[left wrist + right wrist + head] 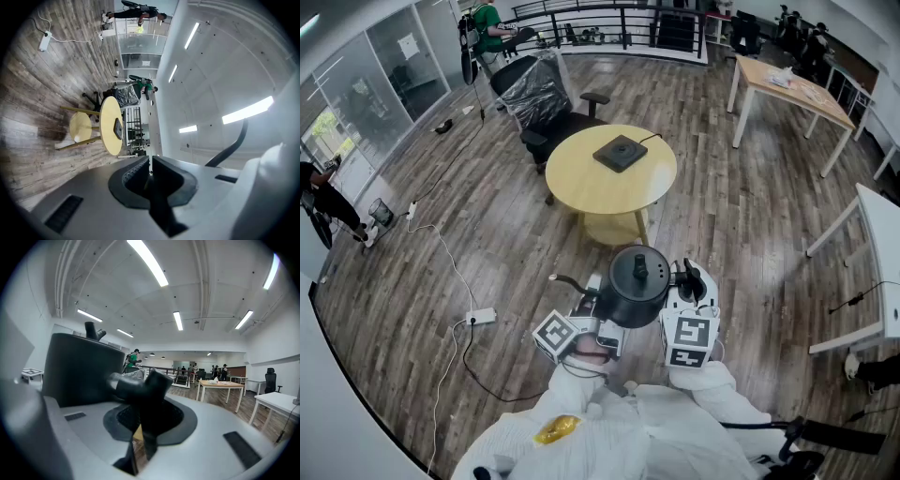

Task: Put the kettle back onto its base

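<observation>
A round yellow surface (581,183) stands on the wood floor (741,206), and the black kettle base (620,153) lies near its middle, its cord (652,138) running off toward the far right edge. Behind the far left edge stands an office chair (542,94) wrapped in clear plastic. A wooden table (787,84) stands farther right, a white table (883,234) at the right, and a power strip (481,317) with its cables lies on the floor to the left. A person in green (492,23) is by the railing (609,14).

A sheet (408,44) on the glass wall is too small to read; the grippers' cubes carry only square markers.

The black kettle (636,284) hangs over the floor just short of the surface's near edge, well apart from its base. The right gripper (142,399) has its jaws clamped on the kettle's handle (689,279), the body to their left. The left gripper (150,165) sits close by the kettle's left side, jaws together on nothing.
</observation>
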Demonstrator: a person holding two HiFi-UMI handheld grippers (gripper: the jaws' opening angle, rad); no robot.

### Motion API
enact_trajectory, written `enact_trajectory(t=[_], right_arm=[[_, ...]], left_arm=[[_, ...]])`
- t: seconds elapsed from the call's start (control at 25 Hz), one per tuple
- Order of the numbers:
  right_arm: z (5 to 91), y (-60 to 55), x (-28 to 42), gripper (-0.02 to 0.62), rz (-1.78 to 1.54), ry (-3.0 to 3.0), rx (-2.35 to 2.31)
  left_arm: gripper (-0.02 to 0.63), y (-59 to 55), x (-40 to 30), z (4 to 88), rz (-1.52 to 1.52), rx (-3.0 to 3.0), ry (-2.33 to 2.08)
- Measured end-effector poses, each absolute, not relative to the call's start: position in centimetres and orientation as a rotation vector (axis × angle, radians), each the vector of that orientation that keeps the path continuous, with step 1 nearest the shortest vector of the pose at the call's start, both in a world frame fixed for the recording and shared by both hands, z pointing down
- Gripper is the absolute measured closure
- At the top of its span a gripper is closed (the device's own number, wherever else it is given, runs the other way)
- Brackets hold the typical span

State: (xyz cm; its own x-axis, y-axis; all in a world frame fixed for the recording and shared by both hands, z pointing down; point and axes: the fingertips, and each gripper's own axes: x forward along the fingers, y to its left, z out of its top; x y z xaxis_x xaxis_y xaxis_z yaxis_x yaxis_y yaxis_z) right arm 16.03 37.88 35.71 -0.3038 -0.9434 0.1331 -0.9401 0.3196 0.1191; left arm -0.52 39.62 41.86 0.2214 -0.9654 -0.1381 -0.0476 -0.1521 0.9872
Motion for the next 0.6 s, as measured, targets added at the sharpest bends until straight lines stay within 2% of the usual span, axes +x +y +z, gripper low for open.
enact_trajectory(t=[0.6], right_arm=[[35.6,36.8,16.8,0.526,-0.02,-2.418,1.748]], left_arm=[[0.601,38.4,0.0,41.8,-1.099,1.481,-1.033]])
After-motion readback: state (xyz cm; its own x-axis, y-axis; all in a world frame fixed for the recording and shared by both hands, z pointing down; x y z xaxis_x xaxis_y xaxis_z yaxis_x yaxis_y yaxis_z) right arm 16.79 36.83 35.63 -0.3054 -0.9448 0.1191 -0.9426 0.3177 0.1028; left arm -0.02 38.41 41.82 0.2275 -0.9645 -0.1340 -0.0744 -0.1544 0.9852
